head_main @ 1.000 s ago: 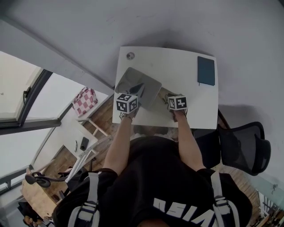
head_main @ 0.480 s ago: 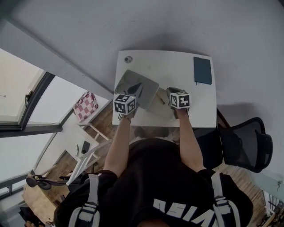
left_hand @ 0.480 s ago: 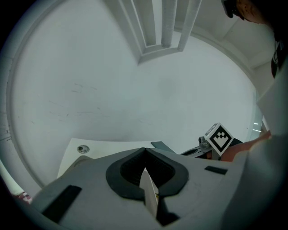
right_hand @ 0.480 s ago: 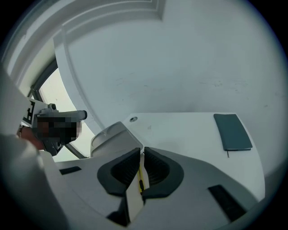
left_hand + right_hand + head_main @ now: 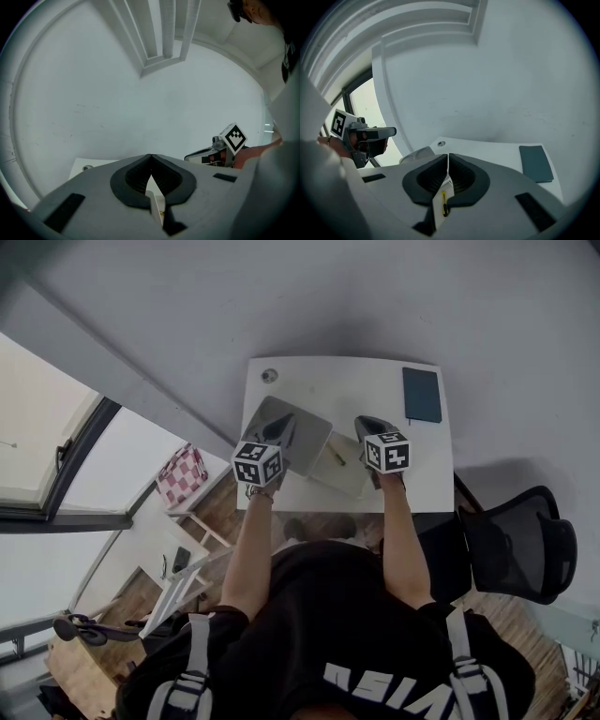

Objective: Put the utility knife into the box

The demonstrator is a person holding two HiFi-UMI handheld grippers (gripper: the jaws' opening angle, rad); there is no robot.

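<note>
While both closed on nothing, right gripper [image 5: 364, 424] farther forward beside box [image 5: 341, 474] (left gripper [image 5: 281, 431] much as before)

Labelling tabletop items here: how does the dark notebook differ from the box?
The notebook is dark teal; the box is pale beige. The notebook lies closed and flat; the box is open, its grey lid tilted up. The notebook sits at the far right corner; the box sits near the front edge. Both rest on the white table.
</note>
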